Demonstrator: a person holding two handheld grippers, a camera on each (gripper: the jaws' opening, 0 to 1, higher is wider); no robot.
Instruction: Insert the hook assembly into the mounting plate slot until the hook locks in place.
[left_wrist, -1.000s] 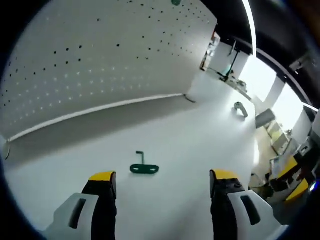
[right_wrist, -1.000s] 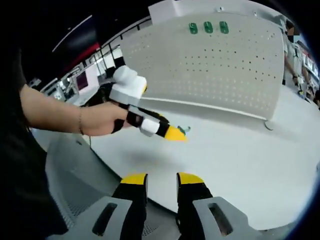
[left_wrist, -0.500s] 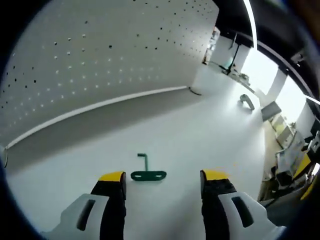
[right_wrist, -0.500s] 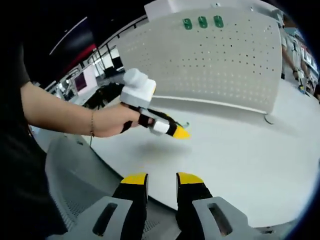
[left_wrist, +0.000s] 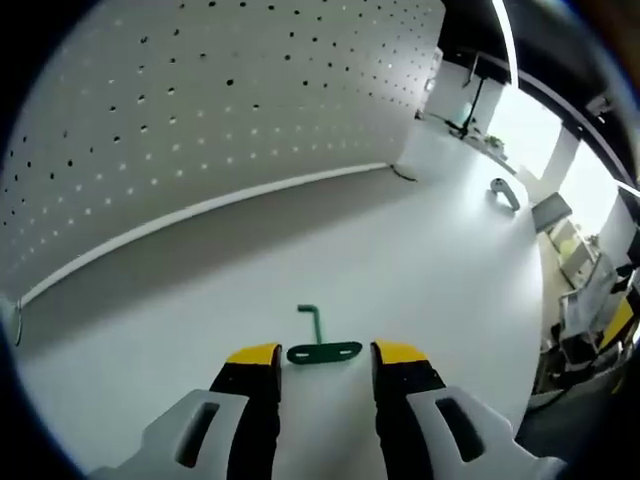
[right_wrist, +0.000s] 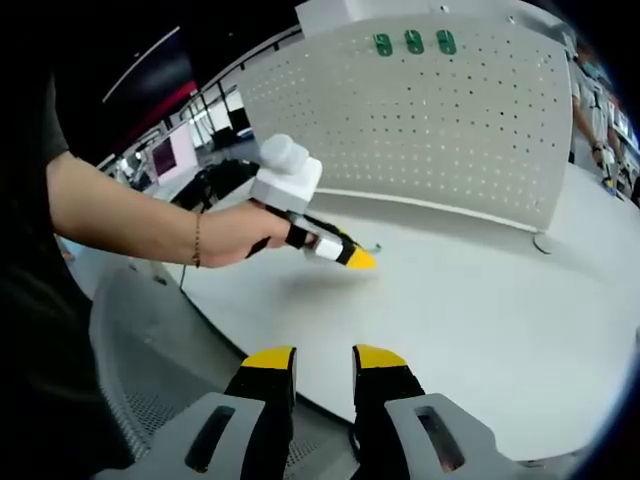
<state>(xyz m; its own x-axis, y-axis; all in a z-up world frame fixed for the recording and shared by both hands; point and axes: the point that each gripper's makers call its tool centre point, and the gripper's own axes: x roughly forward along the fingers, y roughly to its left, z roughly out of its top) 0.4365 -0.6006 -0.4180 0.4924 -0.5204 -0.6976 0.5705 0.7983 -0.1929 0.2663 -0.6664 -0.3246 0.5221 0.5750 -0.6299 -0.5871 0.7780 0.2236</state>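
Observation:
A green hook assembly (left_wrist: 322, 345), a slotted flat plate with a bent rod, lies on the white table (left_wrist: 430, 270). My left gripper (left_wrist: 326, 356) is down at it, open, its yellow tips close on either side of the plate. In the right gripper view that left gripper (right_wrist: 352, 257) is held by a person's hand (right_wrist: 225, 235), with a bit of the green hook (right_wrist: 373, 247) just past its tip. A white pegboard (left_wrist: 200, 120) (right_wrist: 450, 130) stands behind, three green pieces (right_wrist: 414, 42) near its top. My right gripper (right_wrist: 323, 358) hovers at the table's near edge, narrowly open and holding nothing.
A grey metal hook (left_wrist: 504, 193) lies far to the right on the table. A thin cable end (left_wrist: 402, 172) sits at the pegboard's corner. A grey perforated surface (right_wrist: 140, 370) lies below the table edge. Shelves and desks stand in the background.
My left gripper has come down and forward to the green hook assembly, and its jaws have narrowed around it. The right gripper has stayed put.

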